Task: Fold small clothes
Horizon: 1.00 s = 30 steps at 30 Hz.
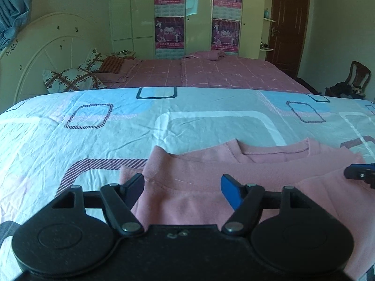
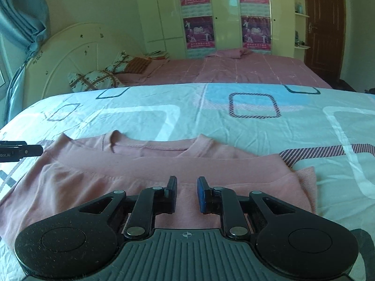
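garment: a pink sweatshirt (image 2: 164, 171) lies flat on the bed, directly under and just ahead of both grippers; the neckline is at the far edge, the near hem seems already folded up across the body, and a ribbed cuff shows at its right end
long axis: runs left to right across both views, square to the way the fingers point
left gripper (image 1: 182, 187): fingers spread wide, holding nothing; it hovers over the left part of the sweatshirt, near the left edge of the fold
right gripper (image 2: 186, 193): fingers set narrow with a clear gap, nothing between them; it sits over the right half, with the cuff further right
nearer hand: each is close to its own end of the cloth; neither is clearly nearer, so a side fold could start from either end
surface: bedsheet (image 1: 93, 126) in pale blue and white with rounded-square prints, lightly creased; soft, so the cloth may drag as it is lifted
room: a second bed (image 1: 222, 72) with a pink cover lies beyond; a white headboard (image 1: 46, 53) and pillows to the far left; a wardrobe with posters and a brown door at the far wall
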{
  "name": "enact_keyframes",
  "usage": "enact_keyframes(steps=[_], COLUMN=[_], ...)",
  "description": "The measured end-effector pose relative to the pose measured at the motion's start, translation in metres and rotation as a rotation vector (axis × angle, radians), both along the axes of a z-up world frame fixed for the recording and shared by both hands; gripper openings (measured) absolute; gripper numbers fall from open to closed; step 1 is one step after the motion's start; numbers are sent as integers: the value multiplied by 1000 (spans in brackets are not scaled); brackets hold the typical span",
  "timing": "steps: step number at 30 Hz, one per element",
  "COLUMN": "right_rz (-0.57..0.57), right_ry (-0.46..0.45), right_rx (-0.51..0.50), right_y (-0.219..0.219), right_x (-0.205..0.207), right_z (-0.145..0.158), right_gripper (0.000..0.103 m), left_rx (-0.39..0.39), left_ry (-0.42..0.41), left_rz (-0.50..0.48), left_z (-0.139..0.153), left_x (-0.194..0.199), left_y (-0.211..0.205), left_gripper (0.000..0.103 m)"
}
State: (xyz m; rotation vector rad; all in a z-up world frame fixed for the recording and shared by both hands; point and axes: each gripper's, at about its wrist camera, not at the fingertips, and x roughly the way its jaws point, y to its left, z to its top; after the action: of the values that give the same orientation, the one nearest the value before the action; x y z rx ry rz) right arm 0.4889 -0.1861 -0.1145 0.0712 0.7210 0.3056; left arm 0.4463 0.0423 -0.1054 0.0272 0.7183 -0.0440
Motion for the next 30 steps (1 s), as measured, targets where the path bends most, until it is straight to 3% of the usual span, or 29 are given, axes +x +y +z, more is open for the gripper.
enact_keyframes(steps=[7,12,15,18,20,23,30], right_rz=[72,87,72,29,-22,-54,-117], right_ry=[22,30,28,-1,6,-1,-33], right_rx=[-48,-98,-135,-172,-130,-152,-94], right_y=[38,50,44,30,14,4,-13], right_x=[-18,-32,-38,-44,-46,-51,-76], right_z=[-9,-22,-33,-35,-35,-34,-11], right_gripper=[18,18,18,18,18,18,18], left_rx=[-25,22,-41,-8,-15,1,-50], left_ry=[38,80,68,58,61,70,38], left_rz=[-61,-47,-8,-15,-6,-7,-2], left_z=[-21,-50,-63,-62,-62,-58,-36], left_x=[-19,-32,-46,-56,-59,-63,-82], left_y=[-22,-19,3,8,14,17,7], left_gripper=[70,69,70,69,69,69,66])
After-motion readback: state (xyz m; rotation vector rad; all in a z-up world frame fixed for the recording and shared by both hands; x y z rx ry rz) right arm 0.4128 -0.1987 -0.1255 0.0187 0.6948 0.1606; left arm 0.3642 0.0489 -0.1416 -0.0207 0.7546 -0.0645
